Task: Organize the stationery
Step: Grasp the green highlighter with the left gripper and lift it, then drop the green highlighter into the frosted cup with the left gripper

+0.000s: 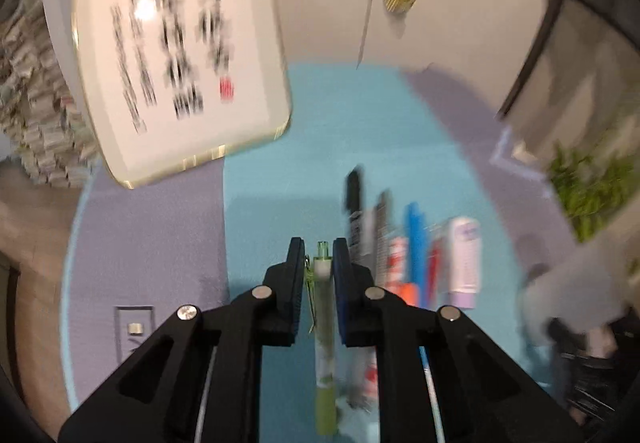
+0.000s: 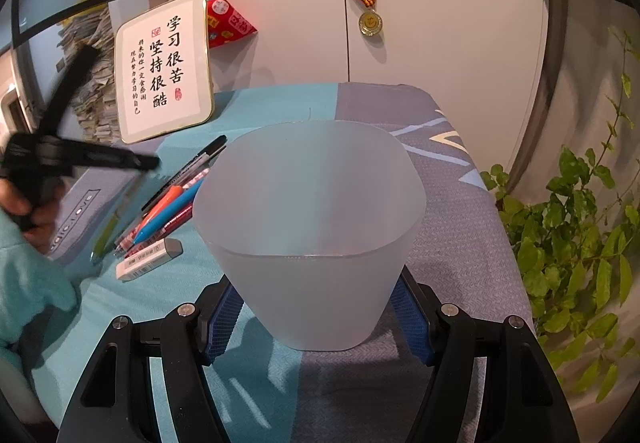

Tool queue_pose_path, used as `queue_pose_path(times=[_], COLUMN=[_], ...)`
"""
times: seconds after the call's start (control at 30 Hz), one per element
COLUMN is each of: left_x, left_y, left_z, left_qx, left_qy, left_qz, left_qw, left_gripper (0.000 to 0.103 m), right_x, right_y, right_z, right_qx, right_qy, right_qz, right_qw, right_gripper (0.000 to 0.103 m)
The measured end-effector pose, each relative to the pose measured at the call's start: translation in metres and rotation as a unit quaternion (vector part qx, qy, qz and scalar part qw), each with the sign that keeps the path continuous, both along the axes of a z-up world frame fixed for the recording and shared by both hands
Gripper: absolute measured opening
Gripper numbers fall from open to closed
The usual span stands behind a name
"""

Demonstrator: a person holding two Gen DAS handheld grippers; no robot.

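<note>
My left tongs (image 1: 318,255) are pinched on a green pen (image 1: 324,323), and its barrel runs nearly parallel to the fingers, so the pen lies along the line I point rather than across it. Its clicker end pokes out just past the fingertips; the rest trails back toward the camera between the two arms. From the right wrist view the green pen (image 2: 105,231) hangs slanted under the left tongs (image 2: 148,163), its lower end close to the blue cover of the desk (image 2: 280,99), though I cannot tell whether it touches.

My right tongs (image 2: 318,307) clamp the base of a frosted cup (image 2: 308,235), which stands upright with its mouth open and empty as far as I can see. That cup is where I judge the pen should go.

The relation that matters: the cup sits to the right of the left tongs, beyond the row of pens (image 2: 176,199) and the eraser (image 2: 150,253) lying beside it. The left hand (image 2: 24,211) carries the pen, so it makes the trip. Because the pen lies along the fingers, I would have to tip the tongs downward over the rim for it to drop in end first. Motion blur makes the exact tilt hard to judge.
</note>
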State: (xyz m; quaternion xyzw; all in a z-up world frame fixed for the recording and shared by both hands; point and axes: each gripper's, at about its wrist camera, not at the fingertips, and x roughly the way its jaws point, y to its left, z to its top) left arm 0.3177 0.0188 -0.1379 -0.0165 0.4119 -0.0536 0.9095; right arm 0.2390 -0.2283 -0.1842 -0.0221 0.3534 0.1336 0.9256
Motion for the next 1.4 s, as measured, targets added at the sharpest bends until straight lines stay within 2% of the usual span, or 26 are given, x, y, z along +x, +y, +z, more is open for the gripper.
queue_pose_path(times=[0.2,0.3,0.57,0.7,0.93,1.1,1.4], left_x=[-0.061,-0.082,-0.110,-0.103,-0.083,-0.083,-0.083], left_y=[-0.017,-0.027,-0.059,-0.080,-0.116,-0.127,-0.130], left_z=[0.062,0.080,0.136,0.143,0.127,0.111,0.087], left_qx=[-0.009,-0.015,-0.052,-0.078,-0.120,-0.102,-0.085], left_qy=[-0.094,-0.125,-0.213,-0.210,-0.174,-0.144,-0.110], left_qz=[-0.031,-0.045,-0.082,-0.105,-0.143,-0.152,-0.160], left_qw=[0.9951,0.9911,0.9722,0.9689,0.9669,0.9725,0.9773], left_gripper=[0.012,0.012,0.012,0.012,0.012,0.012,0.012], right_x=[-0.001,-0.002,-0.002,-0.002,-0.004,-0.003,-0.003], right_y=[-0.002,-0.001,-0.003,-0.004,-0.002,-0.002,-0.001], right_z=[0.001,0.002,0.002,0.002,0.003,0.002,0.003], right_qx=[0.005,0.005,0.007,0.008,0.007,0.009,0.005], right_qy=[-0.004,-0.006,-0.007,-0.006,-0.012,-0.011,-0.011], right_qz=[-0.003,-0.001,-0.001,-0.001,0.000,0.000,0.000], right_qw=[1.000,1.000,1.000,1.000,1.000,1.000,1.000], right_gripper=[0.070,0.070,0.070,0.070,0.070,0.070,0.070])
